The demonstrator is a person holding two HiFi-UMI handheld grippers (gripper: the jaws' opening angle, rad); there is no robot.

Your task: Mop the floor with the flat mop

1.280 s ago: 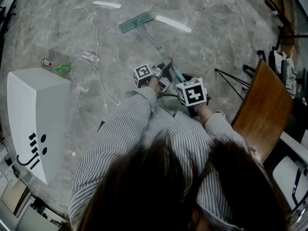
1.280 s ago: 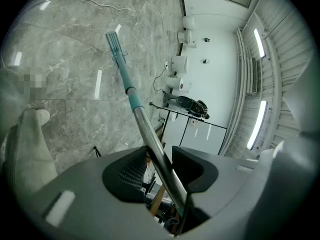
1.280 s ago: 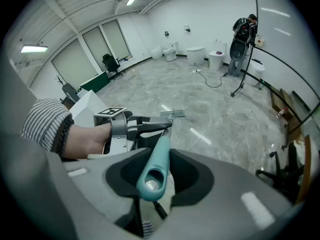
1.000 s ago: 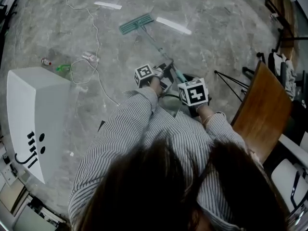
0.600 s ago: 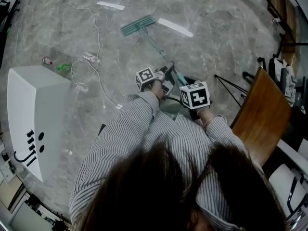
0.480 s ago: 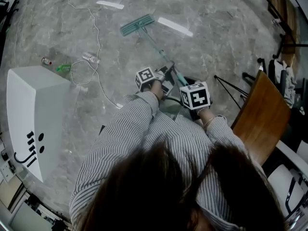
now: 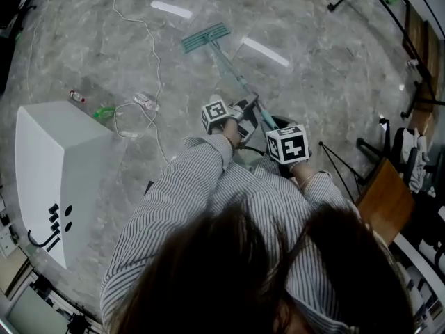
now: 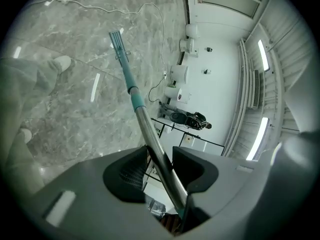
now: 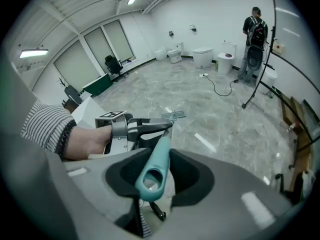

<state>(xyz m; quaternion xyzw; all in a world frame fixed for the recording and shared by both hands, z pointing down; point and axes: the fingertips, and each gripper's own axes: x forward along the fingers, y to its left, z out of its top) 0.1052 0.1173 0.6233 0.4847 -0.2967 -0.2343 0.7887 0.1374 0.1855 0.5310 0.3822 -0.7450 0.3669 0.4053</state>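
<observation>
No legible text, brand or number. Left marker cube (image 7: pixel 216 113), right marker cube (image 7: pixel 288 145): square black-white coded patterns only. White box (image 7: pixel 49 158): black marks, unreadable.

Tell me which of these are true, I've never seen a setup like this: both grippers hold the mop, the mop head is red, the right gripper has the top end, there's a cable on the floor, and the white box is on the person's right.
1. The left gripper and the right gripper are both clamped on the flat mop. True.
2. The mop head is red. False: it is teal.
3. The right gripper holds the teal end with the hanging hole, and the left gripper grips the metal pole nearer the head. True.
4. A white cable lies on the floor. True.
5. The white box stands on the person's right. False: it is on the person's left.
</observation>
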